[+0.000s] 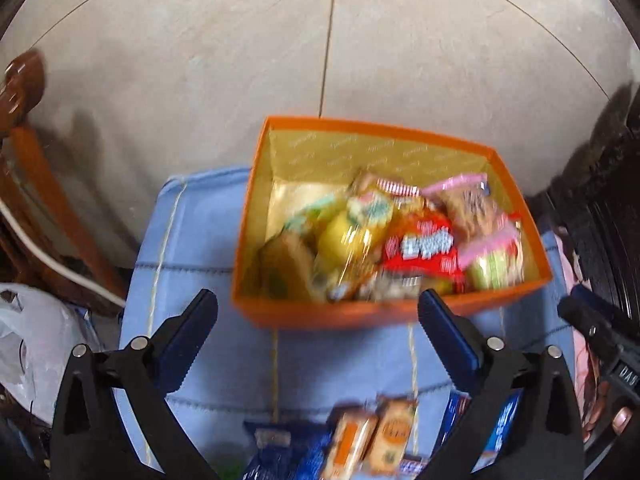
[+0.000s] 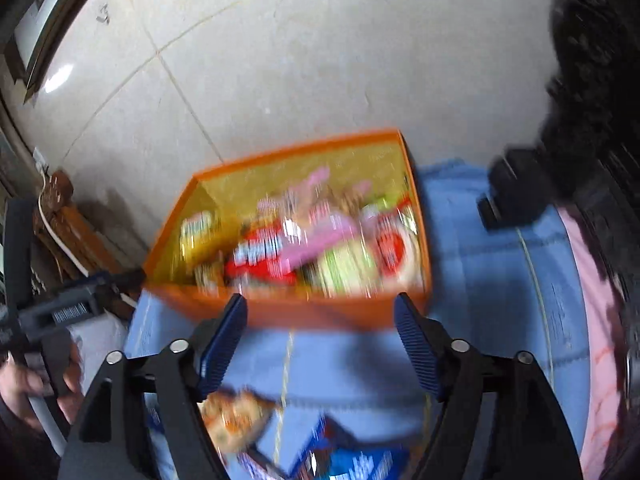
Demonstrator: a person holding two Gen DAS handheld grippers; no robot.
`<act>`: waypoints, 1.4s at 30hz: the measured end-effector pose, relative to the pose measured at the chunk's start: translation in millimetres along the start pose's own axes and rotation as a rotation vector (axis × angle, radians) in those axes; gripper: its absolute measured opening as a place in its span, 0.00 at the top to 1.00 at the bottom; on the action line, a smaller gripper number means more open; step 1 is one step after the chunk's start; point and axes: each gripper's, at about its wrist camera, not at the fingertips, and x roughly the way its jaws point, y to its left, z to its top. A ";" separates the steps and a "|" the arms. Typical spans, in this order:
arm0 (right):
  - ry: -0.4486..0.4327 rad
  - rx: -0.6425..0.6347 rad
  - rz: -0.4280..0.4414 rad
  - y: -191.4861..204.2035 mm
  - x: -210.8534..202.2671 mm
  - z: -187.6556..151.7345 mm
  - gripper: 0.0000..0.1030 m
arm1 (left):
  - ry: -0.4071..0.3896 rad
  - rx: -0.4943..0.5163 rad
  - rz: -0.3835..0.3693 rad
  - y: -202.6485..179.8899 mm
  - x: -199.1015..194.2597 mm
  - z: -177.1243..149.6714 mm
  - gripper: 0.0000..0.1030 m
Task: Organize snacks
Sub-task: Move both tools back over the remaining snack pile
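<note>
Nearest the left wrist camera, loose snacks lie at the near edge of the quilted light-blue padded surface (image 1: 208, 240): two small orange-and-cream wrapped biscuit packs (image 1: 372, 438) side by side, with dark blue packets (image 1: 280, 458) beside them. Above these the left gripper (image 1: 318, 312) has its jaws spread wide with nothing between the pads. The right gripper (image 2: 320, 316) is likewise parted and empty; below it the right wrist view shows an orange-brown crinkled snack packet (image 2: 236, 416) and a blue-and-white packet (image 2: 352, 460).

Farther on, the orange open-topped cardboard box with a yellow lining (image 1: 256, 208) sits toward the far edge of the blue surface, its far wall over the pale tiled floor (image 1: 440, 40). It holds a heap of packets, a red one (image 1: 424, 248) and pink ones (image 1: 468, 200) among them, piled toward its right and near walls.

The likely trouble: the heap stands close to rim height at the near wall, so another packet dropped there could slide out; the box overhanging the edge could also tip if nudged.

Only the right view shows the person's hand (image 2: 24, 384) on the other tool; only the left shows the white plastic bag (image 1: 32, 332) at the surface's left edge.
</note>
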 end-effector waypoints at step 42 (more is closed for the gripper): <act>0.176 0.108 -0.140 -34.5 -37.3 -172.0 0.04 | 0.332 -0.116 0.034 55.8 -36.0 -259.9 0.05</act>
